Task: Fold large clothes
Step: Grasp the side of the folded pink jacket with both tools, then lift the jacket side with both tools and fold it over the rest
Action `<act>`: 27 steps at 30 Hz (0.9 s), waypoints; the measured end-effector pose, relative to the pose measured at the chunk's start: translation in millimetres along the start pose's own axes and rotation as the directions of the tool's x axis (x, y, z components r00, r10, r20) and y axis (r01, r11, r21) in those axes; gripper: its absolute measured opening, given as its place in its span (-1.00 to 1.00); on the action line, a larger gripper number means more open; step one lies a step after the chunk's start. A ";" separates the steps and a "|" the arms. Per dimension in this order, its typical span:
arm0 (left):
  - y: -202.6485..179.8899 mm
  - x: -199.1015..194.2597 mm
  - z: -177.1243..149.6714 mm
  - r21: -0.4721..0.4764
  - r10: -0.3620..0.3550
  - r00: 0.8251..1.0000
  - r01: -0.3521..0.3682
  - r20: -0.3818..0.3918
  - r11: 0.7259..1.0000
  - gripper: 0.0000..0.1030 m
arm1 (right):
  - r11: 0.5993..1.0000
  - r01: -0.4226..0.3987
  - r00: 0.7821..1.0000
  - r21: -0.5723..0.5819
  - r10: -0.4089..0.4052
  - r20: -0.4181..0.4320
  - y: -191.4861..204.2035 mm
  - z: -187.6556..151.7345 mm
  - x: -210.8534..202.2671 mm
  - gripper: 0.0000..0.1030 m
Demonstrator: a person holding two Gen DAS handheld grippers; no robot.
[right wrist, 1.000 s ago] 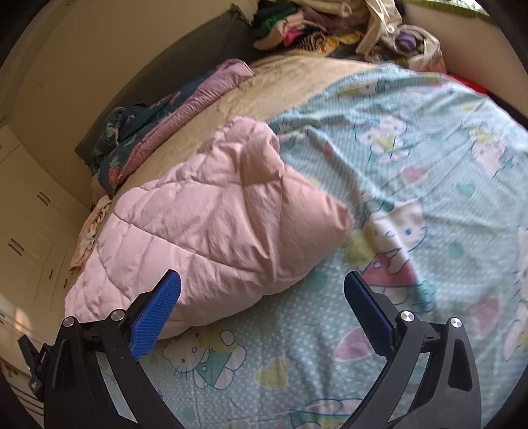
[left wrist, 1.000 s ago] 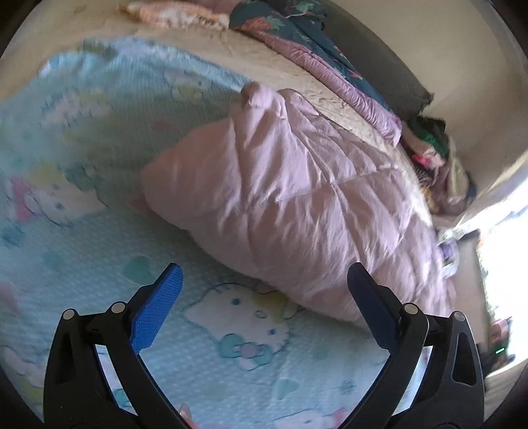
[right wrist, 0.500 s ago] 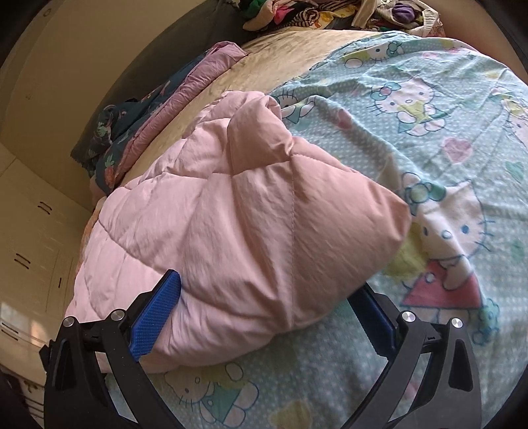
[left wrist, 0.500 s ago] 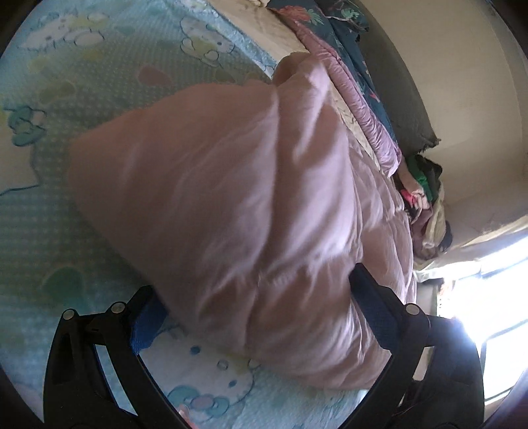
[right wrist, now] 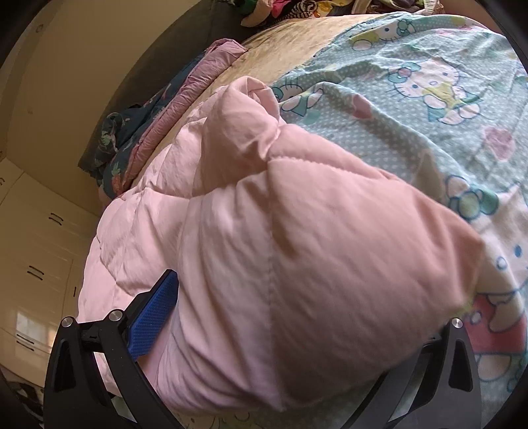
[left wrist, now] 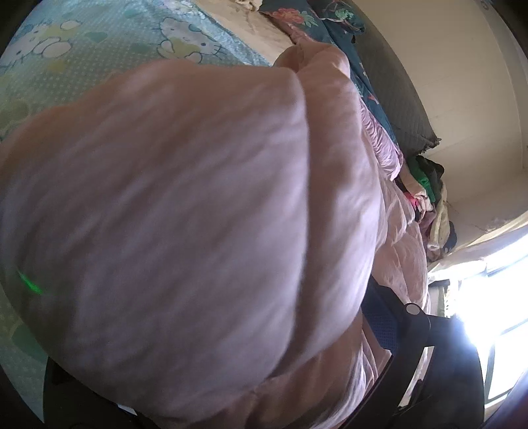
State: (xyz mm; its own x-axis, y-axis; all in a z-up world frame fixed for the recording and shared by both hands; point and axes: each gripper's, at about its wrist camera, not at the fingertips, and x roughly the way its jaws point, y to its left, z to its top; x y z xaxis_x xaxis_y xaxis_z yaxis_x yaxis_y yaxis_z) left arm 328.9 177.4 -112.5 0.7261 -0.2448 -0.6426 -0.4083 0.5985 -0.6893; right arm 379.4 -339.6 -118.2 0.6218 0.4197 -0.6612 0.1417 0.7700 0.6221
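A pink quilted puffer garment [left wrist: 184,204] lies bunched on the bed and fills most of the left wrist view. My left gripper [left wrist: 264,297] is open and pushed against it. Only its right blue pad [left wrist: 379,323] shows; the fabric hides the left finger. In the right wrist view the same garment [right wrist: 297,247] bulges between the wide-open fingers of my right gripper [right wrist: 260,277]. The left blue pad [right wrist: 153,316] rests against the fabric, and the right pad is hidden behind the fold.
The cartoon-cat bedsheet [right wrist: 429,115] [left wrist: 99,49] spreads under the garment. A dark floral quilt [right wrist: 125,132] [left wrist: 313,19] lies along the headboard [left wrist: 396,109]. A pile of clothes [left wrist: 425,191] sits at the bed's end, near a bright window [left wrist: 495,313]. White cabinets [right wrist: 33,247] stand beside the bed.
Both grippers have moved in on the pink garment from the open sheet. The fabric now sits between their fingers and covers one pad of each.
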 end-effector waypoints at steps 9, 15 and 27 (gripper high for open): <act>-13.2 -8.2 -3.8 0.084 0.034 0.998 -0.038 0.045 0.996 0.55 | 0.996 -0.059 0.998 -0.062 0.060 0.004 8.1 3.7 2.7 0.49; -27.4 -18.7 -6.8 0.159 0.056 0.996 -0.067 0.072 0.985 0.21 | 0.987 -0.057 0.998 -0.147 0.060 0.016 23.4 6.2 -1.7 0.16; -54.4 -21.8 0.7 0.276 0.077 0.991 -0.103 0.106 0.956 -0.29 | 0.953 -0.001 0.997 -0.302 0.024 0.073 56.1 3.8 -16.5 -0.24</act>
State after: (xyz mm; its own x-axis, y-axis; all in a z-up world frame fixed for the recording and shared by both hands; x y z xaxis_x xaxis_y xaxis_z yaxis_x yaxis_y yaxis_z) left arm 335.7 150.8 -60.8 0.7473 -0.1157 -0.6543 -0.3129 0.8075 -0.5001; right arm 380.0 -305.2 -70.8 0.6795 0.4018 -0.6139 -0.0976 0.8788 0.4671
